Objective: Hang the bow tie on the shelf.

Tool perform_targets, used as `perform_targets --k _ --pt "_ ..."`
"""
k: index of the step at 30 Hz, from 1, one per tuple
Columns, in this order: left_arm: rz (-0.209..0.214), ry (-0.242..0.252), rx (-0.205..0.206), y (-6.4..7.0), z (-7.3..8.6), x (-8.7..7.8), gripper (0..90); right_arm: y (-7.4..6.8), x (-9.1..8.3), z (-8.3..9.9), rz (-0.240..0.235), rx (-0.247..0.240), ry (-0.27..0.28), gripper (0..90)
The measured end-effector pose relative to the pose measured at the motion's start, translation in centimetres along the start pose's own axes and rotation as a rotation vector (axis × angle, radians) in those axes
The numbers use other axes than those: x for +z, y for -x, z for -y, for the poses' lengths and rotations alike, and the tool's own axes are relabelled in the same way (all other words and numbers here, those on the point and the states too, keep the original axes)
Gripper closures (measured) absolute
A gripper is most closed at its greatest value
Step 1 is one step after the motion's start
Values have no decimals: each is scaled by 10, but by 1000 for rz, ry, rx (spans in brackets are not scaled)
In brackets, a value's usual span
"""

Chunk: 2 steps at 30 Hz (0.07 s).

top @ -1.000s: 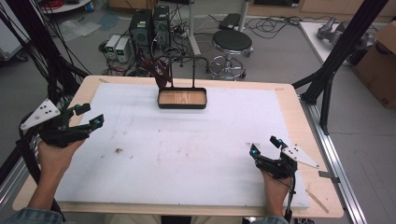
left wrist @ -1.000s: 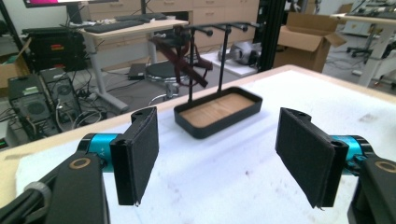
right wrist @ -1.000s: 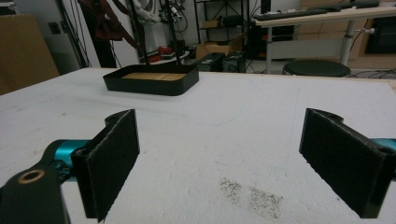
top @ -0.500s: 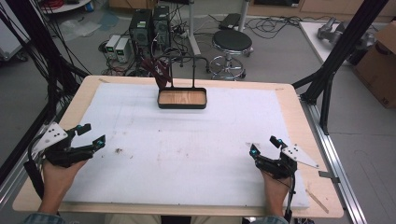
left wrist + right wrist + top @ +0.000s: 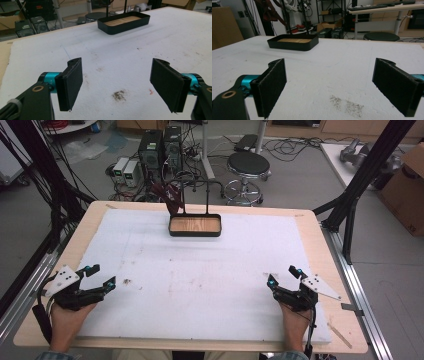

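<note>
Hand-held grippers (image 5: 102, 276) (image 5: 284, 276) gape — both well short of tray (image 5: 195, 233).

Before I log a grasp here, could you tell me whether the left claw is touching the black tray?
Apart. The high view shows the left claw near the mat's front left, jaws open, with bare white mat between it and the black tray at the far edge.

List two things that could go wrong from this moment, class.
1. The tray with its tall wire stand sits at the table's far edge; a hard push might tip or slide it off.
2. Both claws, left and right, rest low and open; dragging them may scuff the white mat.
</note>
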<state>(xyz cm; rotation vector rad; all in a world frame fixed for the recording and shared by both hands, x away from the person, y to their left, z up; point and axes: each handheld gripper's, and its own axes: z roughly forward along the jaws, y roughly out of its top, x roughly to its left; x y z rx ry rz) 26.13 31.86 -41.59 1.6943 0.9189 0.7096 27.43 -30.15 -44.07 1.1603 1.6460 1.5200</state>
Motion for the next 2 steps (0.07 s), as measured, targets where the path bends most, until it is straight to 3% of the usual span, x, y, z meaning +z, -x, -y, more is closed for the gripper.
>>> perform_targets --k 2 --pt "-4 1 -4 -1 0 -1 267 0 0 0 0 -1 0 111"
